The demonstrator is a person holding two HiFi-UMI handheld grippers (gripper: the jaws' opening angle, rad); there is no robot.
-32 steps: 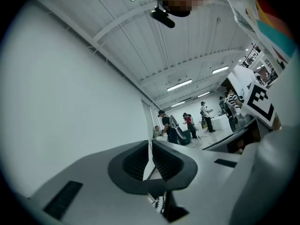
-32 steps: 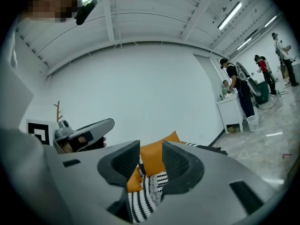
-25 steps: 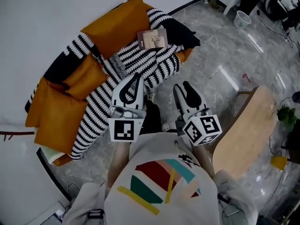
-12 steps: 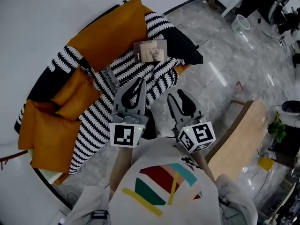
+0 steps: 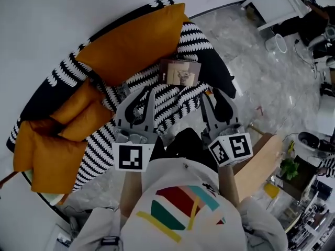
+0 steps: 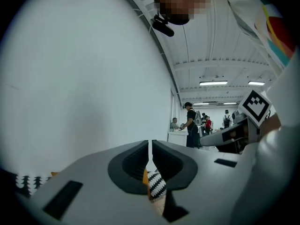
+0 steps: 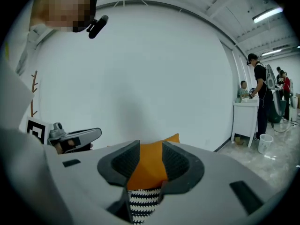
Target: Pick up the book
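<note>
Grey left gripper and right gripper are both closed on nothing, out over the striped blanket. The book lies farther on, flat on that blanket by the orange cushion. Closed jaws could just push it into the soft folds. Only the head view shows the book. The gripper views show people far off.

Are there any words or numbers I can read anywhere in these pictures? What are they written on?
No text here can be read.
book: a pale cover with a picture on it; any print is too small to read.
left marker cube and right marker cube: black-and-white square patterns, not words or numbers.
</note>
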